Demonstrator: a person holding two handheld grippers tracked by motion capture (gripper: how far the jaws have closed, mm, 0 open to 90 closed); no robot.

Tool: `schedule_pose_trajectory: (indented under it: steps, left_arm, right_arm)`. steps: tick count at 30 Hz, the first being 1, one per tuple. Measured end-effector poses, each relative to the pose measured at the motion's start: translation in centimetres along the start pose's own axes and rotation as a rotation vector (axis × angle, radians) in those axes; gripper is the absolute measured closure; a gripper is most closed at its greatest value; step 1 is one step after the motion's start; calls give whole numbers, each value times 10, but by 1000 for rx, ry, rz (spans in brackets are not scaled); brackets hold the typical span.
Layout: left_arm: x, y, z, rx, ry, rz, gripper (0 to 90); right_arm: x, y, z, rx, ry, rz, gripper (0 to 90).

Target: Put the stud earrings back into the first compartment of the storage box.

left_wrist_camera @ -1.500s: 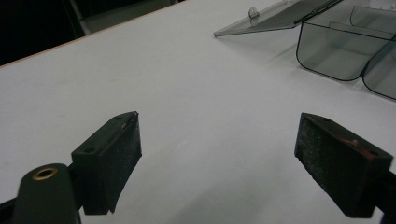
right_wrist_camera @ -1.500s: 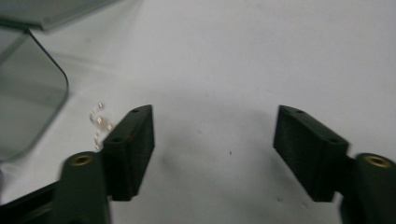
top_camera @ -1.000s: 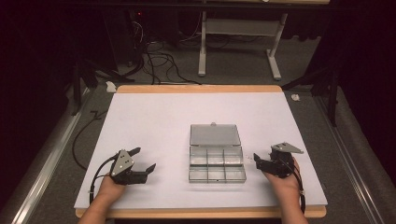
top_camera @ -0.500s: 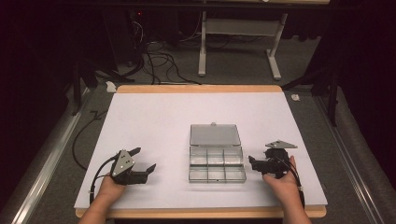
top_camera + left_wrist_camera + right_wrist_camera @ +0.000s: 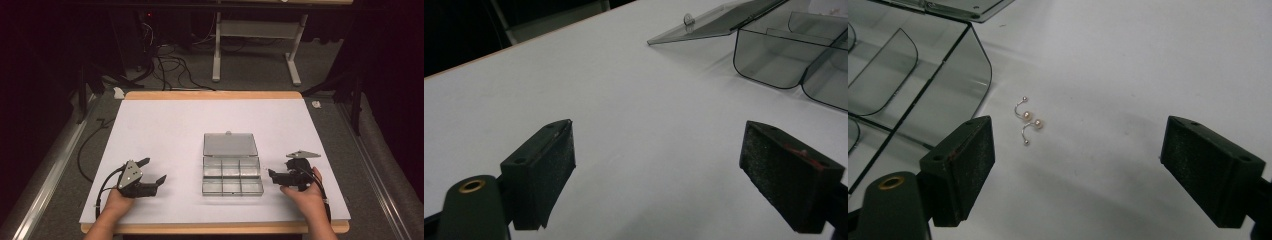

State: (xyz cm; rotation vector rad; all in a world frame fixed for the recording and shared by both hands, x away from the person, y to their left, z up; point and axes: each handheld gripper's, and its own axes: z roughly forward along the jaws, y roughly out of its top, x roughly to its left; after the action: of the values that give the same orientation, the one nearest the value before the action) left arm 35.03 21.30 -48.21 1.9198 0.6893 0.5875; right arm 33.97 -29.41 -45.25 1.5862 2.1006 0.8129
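Open compartment box (image 5: 232,176) empty; 2 pearl earrings (image 5: 1029,120) just beside it.

Lab: dark room, floor cables (image 5: 165,65), desk frame (image 5: 255,45).

Left hand (image 5: 116,202) entering from the bottom edge of the high view, wrapped around the rear of the left gripper (image 5: 152,172), forearm angled slightly inward. Jaws spread wide, pointing up and to the right in that view, nothing between the pads (image 5: 555,162); grey three-cornered plate lying tilted on top, cable looping out behind the body. Right hand (image 5: 302,192) likewise coming up from the bottom edge, cupped around the right gripper (image 5: 274,175), held low, nose aimed to the left in the high view. Jaws just opened further, now standing wide apart, pads (image 5: 975,160) pressing on nothing. Grey plate level above the right gripper's body.
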Motion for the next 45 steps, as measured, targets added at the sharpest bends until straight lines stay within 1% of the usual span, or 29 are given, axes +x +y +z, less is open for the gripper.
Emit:
schedule_pose_trajectory:
  steps: [2,4,5,7,8,10,12,13,15,18,20,22,24,29,33,34,35,37,39,40,43,45]
  left_arm:
    - [-1,0,-1,-7,-12,9,150]
    - [-1,-1,-1,-13,-14,16,150]
    - [-1,-1,-1,-14,-18,20,150]
    - [-1,0,-1,-9,-21,16,150]
    - [-1,0,-1,-7,-23,16,150]
    - [0,0,0,-3,-29,14,150]
    - [0,0,0,0,-28,14,150]
    - [-1,0,1,3,-26,18,150]
    - [-1,0,0,4,-24,22,150]
    - [-2,0,1,6,-17,30,150]
    - [-2,0,1,6,-17,30,150]
    - [-2,0,1,7,-17,30,150]
    - [-3,0,1,7,-14,32,150]
    - [-3,0,0,3,-11,33,150]
    - [-3,0,1,5,-12,30,150]
    - [-2,0,1,10,-12,28,150]
    - [-2,1,2,18,-11,27,150]
    - [-2,1,2,20,-10,29,150]
    - [-3,1,2,19,-11,35,150]
    - [-3,1,2,18,-10,35,150]
    - [-3,1,2,17,-12,34,150]
    - [-3,1,2,17,-12,32,150]
  right_arm:
    - [-4,3,-2,2,13,6,185]
    - [-5,4,-2,5,13,3,189]
    - [-5,5,0,35,27,6,207]
    - [-5,6,3,73,44,19,232]
    - [-4,7,4,92,42,11,241]
    - [-3,7,4,111,49,6,293]
    - [-3,8,4,117,49,3,307]
    - [-5,10,4,148,65,-1,335]
    - [-7,13,4,173,66,-5,370]
    - [-8,16,1,191,62,-22,385]
    - [-8,17,0,196,68,-17,402]
    - [-7,18,0,213,81,-10,475]
    - [-7,20,1,231,90,-19,499]
    - [-7,25,-1,248,99,-18,528]
    - [-7,29,-3,254,107,-22,524]
    - [-6,30,-4,267,97,-27,518]
    - [-4,32,-4,283,88,-46,528]
    - [-4,33,-4,288,91,-43,542]
    - [-1,35,-3,323,102,-62,557]
    - [1,35,-3,333,94,-63,558]
    - [3,38,-6,350,78,-78,572]
    - [3,40,-7,353,85,-79,576]
